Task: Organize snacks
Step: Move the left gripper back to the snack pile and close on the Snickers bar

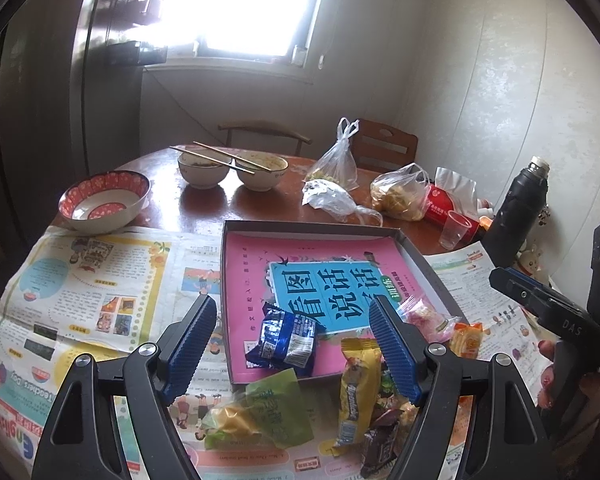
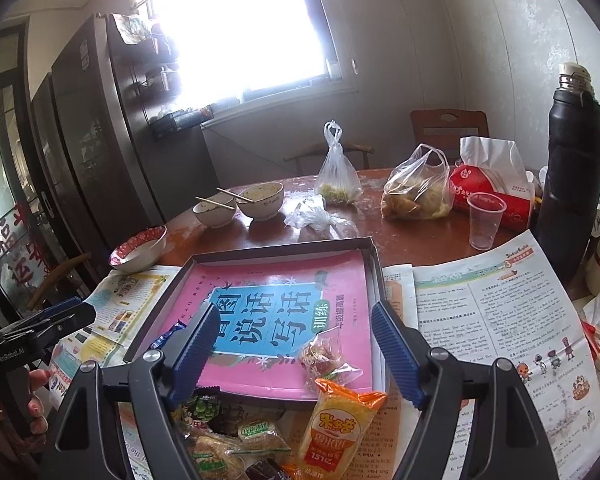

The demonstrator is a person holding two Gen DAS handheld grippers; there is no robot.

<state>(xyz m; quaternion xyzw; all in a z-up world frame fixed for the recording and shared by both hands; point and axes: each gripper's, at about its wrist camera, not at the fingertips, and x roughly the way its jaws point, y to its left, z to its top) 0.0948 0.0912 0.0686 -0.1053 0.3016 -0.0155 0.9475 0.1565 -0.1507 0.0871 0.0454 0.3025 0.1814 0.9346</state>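
Table (image 1: 260,208) | blue packet (image 1: 284,340) in box (image 1: 236,280) | fingers apart, seemingly empty

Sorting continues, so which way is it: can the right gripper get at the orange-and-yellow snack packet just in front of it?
Probably yes: the orange-and-yellow snack packet lies uncovered just ahead of the right gripper, whose jaws are open and empty.

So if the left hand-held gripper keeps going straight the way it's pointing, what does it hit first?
Most likely the blue snack packet lying in the shallow box. The left hand-held gripper is open and empty, angled down toward it; depth is hard to judge here.
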